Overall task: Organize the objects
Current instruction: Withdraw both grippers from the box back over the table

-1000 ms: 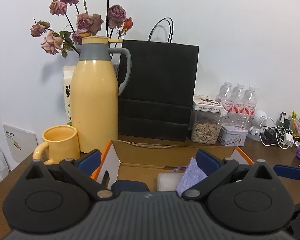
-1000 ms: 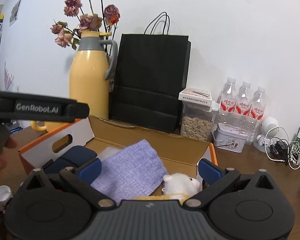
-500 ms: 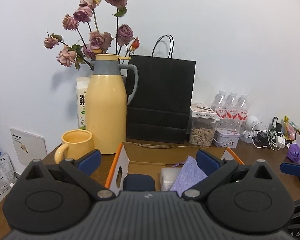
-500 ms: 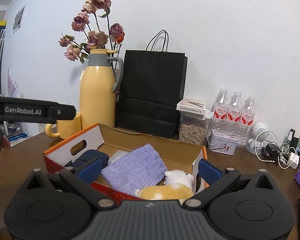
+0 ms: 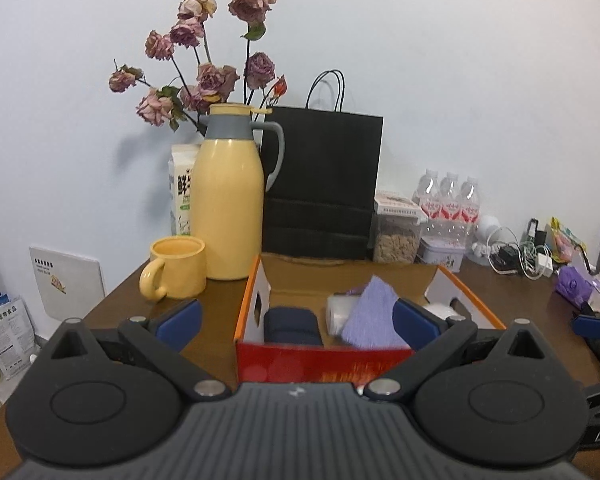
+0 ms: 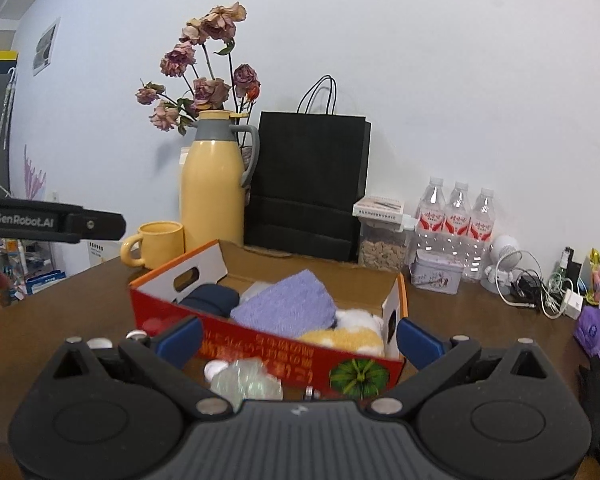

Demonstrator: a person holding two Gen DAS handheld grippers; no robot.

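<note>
On the brown table (image 6: 80, 312), our box (image 6: 260, 344) already holds a purple cloth (image 6: 288, 304) and plush toy (image 6: 344, 338). A crumpled plastic bottle (image 6: 244, 378) remains outside, and both our left gripper (image 5: 296, 322) and right gripper (image 6: 298, 338) gape wide, holding nothing.

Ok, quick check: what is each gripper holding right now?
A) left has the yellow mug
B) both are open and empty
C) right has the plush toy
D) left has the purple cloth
B: the left gripper and the right gripper both show spread fingers with nothing between them; the purple cloth lies in the cardboard box.

left tongs (image 5: 296, 316) | right tongs (image 6: 298, 340) | both pulled back from box (image 6: 260, 356)
</note>
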